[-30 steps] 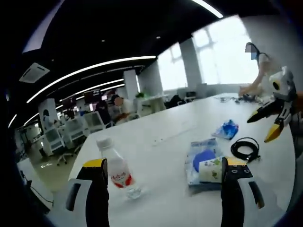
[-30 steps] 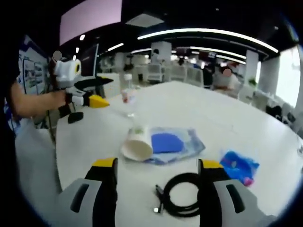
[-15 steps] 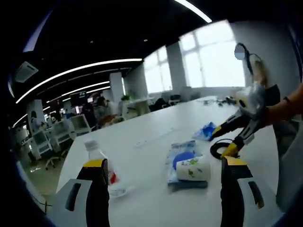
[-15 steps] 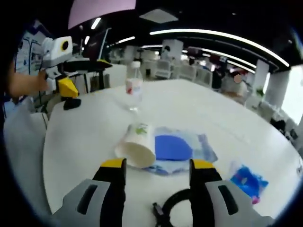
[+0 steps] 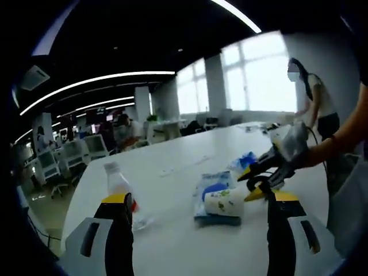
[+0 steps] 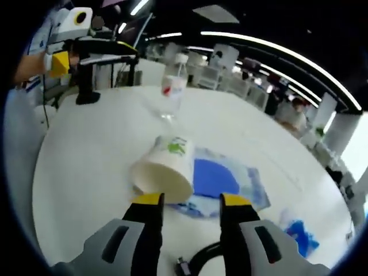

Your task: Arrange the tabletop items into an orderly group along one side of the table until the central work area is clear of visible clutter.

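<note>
Just ahead of the right gripper (image 6: pixel 188 201), a paper cup (image 6: pixel 162 169) lies on its side with its open mouth toward the yellow fingertips (image 6: pixel 149 199); the jaws stand narrowly apart, empty, the cup's rim at their tips. Green marks show on the cup wall, too blurred to read. Under and beyond the cup lies a clear plastic packet (image 6: pixel 230 183) with a blue pad inside. Farther on, a water bottle (image 6: pixel 172 86) stands upright, its red label unreadable. A black cable coil (image 6: pixel 198 265) sits between the fingers at their base, and a blue wrapper (image 6: pixel 301 236) lies off to the right.

Between the wide, empty jaws of the left gripper (image 5: pixel 195 201), bare white table (image 5: pixel 172 241) stretches open; the bottle (image 5: pixel 118 185) stands just past the left fingertip (image 5: pixel 115 199), the cup (image 5: pixel 224 202) nearer the right one.
</note>
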The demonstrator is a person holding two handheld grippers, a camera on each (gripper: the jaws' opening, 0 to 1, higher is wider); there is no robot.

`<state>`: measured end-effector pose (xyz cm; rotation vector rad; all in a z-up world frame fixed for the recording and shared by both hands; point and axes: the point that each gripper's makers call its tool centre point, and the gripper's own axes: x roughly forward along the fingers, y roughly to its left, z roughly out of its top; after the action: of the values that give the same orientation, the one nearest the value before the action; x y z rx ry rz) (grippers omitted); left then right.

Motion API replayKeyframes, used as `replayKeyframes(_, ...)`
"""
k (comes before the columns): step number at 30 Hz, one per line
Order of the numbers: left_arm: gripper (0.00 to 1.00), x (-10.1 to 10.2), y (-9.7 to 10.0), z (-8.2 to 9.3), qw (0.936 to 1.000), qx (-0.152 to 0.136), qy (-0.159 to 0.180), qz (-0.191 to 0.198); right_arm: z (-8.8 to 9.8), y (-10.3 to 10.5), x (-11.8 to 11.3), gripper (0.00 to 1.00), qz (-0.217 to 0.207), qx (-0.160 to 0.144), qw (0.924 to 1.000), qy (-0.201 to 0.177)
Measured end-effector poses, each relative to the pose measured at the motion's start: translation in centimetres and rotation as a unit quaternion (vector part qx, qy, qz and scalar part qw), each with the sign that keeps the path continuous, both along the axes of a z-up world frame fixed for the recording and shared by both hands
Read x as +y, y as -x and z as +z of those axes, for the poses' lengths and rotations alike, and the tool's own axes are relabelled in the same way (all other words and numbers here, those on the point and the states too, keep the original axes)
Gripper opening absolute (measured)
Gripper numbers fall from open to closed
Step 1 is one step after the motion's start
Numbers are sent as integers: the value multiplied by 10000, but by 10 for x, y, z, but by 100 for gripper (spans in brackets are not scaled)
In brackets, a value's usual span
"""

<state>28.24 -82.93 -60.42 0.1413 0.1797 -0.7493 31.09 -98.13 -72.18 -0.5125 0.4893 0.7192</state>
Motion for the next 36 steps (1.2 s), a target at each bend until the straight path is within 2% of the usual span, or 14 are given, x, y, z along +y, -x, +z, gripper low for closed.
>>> replayKeyframes(4,96,2,5,-3,10000,68,-11,34,-4,-6,0,26,-17,-44,10000,55)
replayKeyframes(13,95,3,13,-10,9997,203,41,116,-2,-17,6,8,-320,21,9986,-412)
replayKeyframes(17,94,3,15,-12,9996,242,44,135,-2,-18,6,1,-400,51,9981,-474)
replayKeyframes(23,94,1,18,-13,9996,241,59,114,1,-20,5,0,-552,104,9964,-629)
replayKeyframes(36,92,0,22,-9,9998,172,-65,16,24,-14,8,0,-716,189,9919,-1030)
